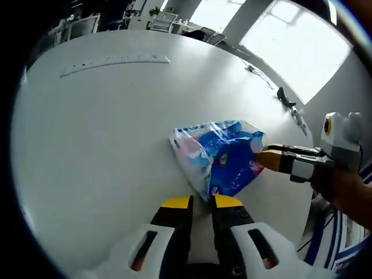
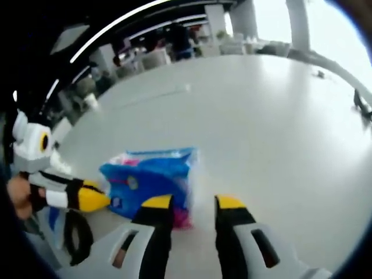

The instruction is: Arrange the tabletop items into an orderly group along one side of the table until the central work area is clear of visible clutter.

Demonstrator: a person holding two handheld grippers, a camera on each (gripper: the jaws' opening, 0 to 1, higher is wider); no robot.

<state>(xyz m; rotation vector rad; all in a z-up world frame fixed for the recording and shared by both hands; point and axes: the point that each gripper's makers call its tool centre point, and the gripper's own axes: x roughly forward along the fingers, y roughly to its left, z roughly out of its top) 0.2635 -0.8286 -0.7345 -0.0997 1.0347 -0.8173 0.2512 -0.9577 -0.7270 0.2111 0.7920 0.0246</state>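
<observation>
1. The blue plastic-wrapped pack [image 1: 224,158] lies on the white tabletop [image 1: 104,151], pinched at one end by the left gripper [image 1: 201,201]; the right gripper [image 2: 187,203] has its jaws apart beside it.
2. Slick crinkly film (probably soft tissue inside) could slip or tear if tugged.
3. A long ruler [image 1: 115,61] lies well apart.
</observation>
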